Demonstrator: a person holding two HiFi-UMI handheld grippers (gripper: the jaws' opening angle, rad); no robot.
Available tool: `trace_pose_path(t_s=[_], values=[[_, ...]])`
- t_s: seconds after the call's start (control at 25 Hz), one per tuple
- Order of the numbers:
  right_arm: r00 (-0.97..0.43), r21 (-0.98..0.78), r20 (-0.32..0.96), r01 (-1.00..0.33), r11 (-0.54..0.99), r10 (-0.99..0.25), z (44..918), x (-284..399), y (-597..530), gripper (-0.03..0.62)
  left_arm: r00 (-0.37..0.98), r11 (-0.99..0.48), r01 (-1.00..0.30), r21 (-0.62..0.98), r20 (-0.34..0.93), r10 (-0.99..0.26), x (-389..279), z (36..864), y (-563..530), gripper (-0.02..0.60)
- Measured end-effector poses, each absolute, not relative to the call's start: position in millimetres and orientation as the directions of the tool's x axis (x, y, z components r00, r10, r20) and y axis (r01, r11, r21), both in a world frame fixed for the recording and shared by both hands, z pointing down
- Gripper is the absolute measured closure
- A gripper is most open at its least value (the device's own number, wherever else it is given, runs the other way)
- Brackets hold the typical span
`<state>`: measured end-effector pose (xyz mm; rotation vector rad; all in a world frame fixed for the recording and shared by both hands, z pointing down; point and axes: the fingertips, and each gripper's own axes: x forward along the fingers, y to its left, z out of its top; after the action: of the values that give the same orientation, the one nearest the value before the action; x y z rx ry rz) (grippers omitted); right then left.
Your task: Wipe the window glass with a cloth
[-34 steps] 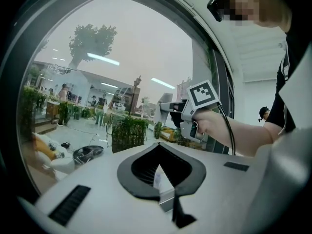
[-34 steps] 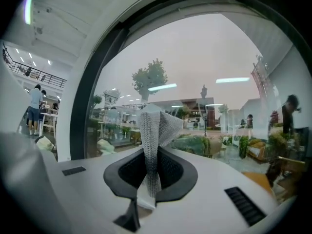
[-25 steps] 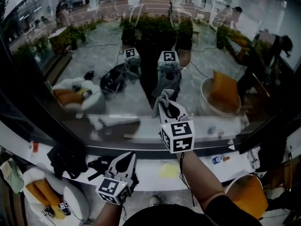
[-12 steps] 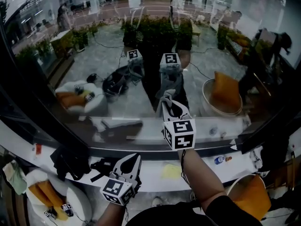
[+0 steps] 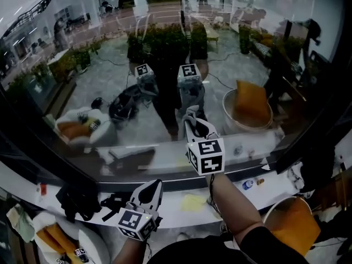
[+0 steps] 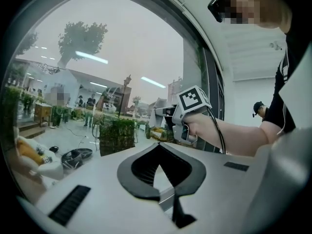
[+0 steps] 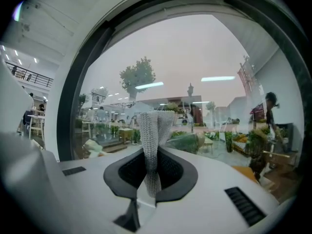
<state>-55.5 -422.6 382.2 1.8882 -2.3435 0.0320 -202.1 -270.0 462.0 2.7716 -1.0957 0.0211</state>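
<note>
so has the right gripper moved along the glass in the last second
No, barely. The right gripper, shut on the cloth, keeps its place just above the dark window frame and left of the bottle; the camera shifted.

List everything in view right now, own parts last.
window glass: 1, reflective, fills the view ahead
ledge: 1, white, below the glass
yellow piece: 1, yellow, ledge centre
bottle: 1, small, on the ledge, right
black gear: 1 pile, black, ledge left
round chairs: 2, white with orange cushions, lower corners
cloth: 1, grey knit, in right gripper
left gripper: white, shut, empty, low
right gripper: white, clamped on cloth, up at the glass
</note>
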Motion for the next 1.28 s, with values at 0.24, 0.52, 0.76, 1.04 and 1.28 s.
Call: trace_pose_path(t_s=[0.24, 0.52, 0.76, 1.04, 1.28], values=[[-0.172, 0.074, 0.115, -0.981, 0.181, -0.978, 376.8, 16.9, -409.3, 0.542, 0.775, -0.761, -0.631, 0.15, 0.078, -0.627, -130.4, 458.7, -264.0, 0.575], [-0.089, 0.067, 0.12, -0.993, 0.097, -0.989, 374.5, 123.0, -390.3, 0.542, 0.816, -0.801, -0.577, 0.158, 0.08, -0.572, -46.5, 456.6, -252.5, 0.575], [-0.015, 0.068, 0.137, -0.997, 0.025, -0.99, 378.3, 211.9, -373.3, 0.542, 0.855, -0.844, -0.517, 0.144, 0.11, -0.506, 23.3, 457.3, -239.2, 0.575], [0.055, 0.05, 0.141, -0.998, -0.049, -0.988, 387.3, 307.1, -354.1, 0.542, 0.874, -0.861, -0.483, 0.157, 0.14, -0.465, 93.8, 458.4, -228.6, 0.575], [0.102, 0.06, 0.149, -0.994, -0.094, -0.984, 400.9, 373.8, -335.9, 0.542, 0.896, -0.886, -0.44, 0.145, 0.132, -0.423, 147.9, 477.1, -223.5, 0.575]])
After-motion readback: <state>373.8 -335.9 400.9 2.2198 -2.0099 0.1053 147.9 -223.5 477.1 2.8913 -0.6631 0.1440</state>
